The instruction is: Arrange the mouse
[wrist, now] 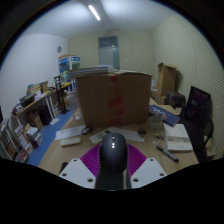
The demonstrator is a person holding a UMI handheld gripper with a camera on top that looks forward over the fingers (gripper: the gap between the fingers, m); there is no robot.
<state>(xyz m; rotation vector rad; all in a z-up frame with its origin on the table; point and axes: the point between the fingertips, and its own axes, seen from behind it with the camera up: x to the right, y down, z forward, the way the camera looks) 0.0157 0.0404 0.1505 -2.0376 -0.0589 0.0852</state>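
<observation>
A dark grey computer mouse [112, 157] stands lengthwise between my gripper's [112, 165] two fingers, its rounded back toward the camera. The purple pads [92, 156] press on both of its sides, so the fingers are shut on it. The mouse is held above a wooden desk [140, 148], with its nose pointing toward a large cardboard box [114, 97]. The mouse's underside is hidden.
The cardboard box stands on the desk just beyond the mouse. Papers and a notebook [178, 137] lie to the right, with a pen [166, 153] near them. A monitor [197, 108] stands at the far right. Cluttered shelves [30, 115] line the left wall.
</observation>
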